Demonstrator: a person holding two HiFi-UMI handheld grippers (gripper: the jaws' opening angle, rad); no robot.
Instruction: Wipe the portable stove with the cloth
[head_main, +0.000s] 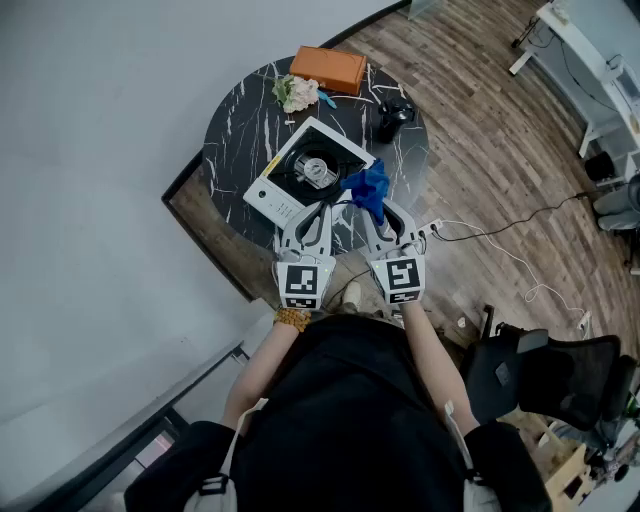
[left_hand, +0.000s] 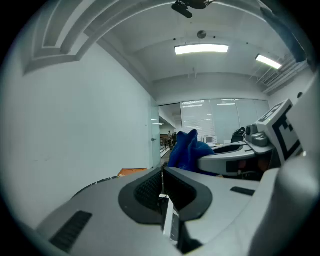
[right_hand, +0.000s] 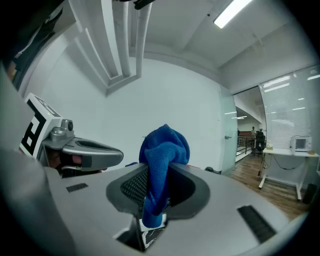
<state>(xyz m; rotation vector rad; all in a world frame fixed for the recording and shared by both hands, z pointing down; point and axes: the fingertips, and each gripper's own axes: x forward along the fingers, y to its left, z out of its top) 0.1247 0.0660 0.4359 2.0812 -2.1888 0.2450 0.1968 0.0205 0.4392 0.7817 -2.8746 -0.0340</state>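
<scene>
A white portable stove (head_main: 288, 185) with a black top and round burner (head_main: 316, 170) lies on the round black marble table (head_main: 240, 125). My right gripper (head_main: 378, 208) is shut on a bunched blue cloth (head_main: 367, 187), held just above the stove's near right corner. In the right gripper view the cloth (right_hand: 162, 160) is pinched between the jaws and bulges out above them. The cloth (left_hand: 187, 150) also shows in the left gripper view, beyond the jaws. My left gripper (head_main: 318, 210) is shut and empty, over the stove's near edge beside the right one.
An orange box (head_main: 328, 69) and a small white flower bunch (head_main: 296, 93) sit at the table's far side, a black object (head_main: 394, 119) at its right edge. A white cable (head_main: 500, 250) trails over the wooden floor; an office chair (head_main: 560, 375) stands at right.
</scene>
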